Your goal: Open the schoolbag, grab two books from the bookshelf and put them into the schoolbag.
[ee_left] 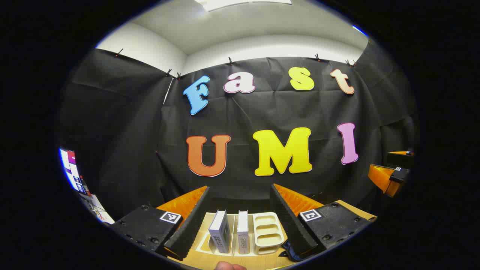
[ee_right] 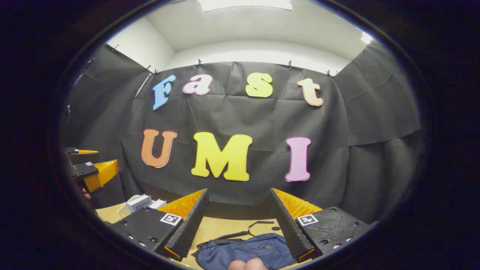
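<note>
On the wooden surface (ee_left: 225, 260), two upright books (ee_left: 220, 230) with illegibly small labels stand in a cream bookshelf (ee_left: 267, 234) between the left gripper's (ee_left: 240, 219) released jaws, while the right gripper's (ee_right: 238, 221) released jaws frame the closed blue schoolbag (ee_right: 247, 253).

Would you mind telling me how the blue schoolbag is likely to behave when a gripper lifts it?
The schoolbag lies flat and creased on the table, so it is probably floppy and will sag. It looks unstuffed, hence likely light. Its loose strap may trail.
</note>
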Demonstrator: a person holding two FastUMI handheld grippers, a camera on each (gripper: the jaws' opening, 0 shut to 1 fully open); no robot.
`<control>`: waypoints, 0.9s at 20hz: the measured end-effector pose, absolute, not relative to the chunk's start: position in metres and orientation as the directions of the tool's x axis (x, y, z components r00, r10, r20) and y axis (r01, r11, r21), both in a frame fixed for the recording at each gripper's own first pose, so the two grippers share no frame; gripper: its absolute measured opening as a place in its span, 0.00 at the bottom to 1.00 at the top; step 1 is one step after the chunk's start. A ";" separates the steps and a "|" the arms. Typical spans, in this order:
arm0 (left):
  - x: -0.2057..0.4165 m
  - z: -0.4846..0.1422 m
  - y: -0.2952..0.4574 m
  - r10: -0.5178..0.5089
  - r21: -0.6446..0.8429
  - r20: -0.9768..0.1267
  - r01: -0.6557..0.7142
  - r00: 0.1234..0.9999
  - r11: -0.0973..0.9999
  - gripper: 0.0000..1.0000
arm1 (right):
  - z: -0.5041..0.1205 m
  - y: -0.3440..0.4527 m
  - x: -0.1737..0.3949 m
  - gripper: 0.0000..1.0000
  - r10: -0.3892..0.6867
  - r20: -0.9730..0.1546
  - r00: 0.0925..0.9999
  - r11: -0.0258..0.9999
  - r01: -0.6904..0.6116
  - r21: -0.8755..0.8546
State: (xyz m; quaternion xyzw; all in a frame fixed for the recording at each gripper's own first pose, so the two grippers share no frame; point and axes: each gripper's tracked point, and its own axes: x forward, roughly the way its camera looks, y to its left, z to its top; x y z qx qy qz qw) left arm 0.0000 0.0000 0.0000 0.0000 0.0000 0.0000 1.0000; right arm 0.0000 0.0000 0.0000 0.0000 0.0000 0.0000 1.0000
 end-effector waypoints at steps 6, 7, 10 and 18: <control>0.000 -0.010 -0.002 -0.026 -0.007 -0.023 0.026 0.999 1.000 0.98 | -0.005 0.007 -0.006 0.95 -0.017 -0.026 1.000 1.000 0.017 -0.010; -0.002 -0.013 -0.003 -0.030 -0.006 -0.027 0.030 0.999 1.000 0.98 | -0.005 0.008 -0.006 0.95 -0.020 -0.029 0.999 1.000 0.019 -0.011; -0.003 -0.015 -0.002 -0.039 -0.007 -0.032 0.038 0.999 0.999 0.98 | -0.008 0.011 -0.008 0.95 -0.019 -0.040 0.999 1.000 0.019 -0.012; -0.005 -0.017 0.009 -0.028 -0.005 -0.035 0.028 0.999 1.000 0.98 | -0.006 0.023 -0.005 0.97 -0.010 -0.042 0.999 1.000 0.010 -0.014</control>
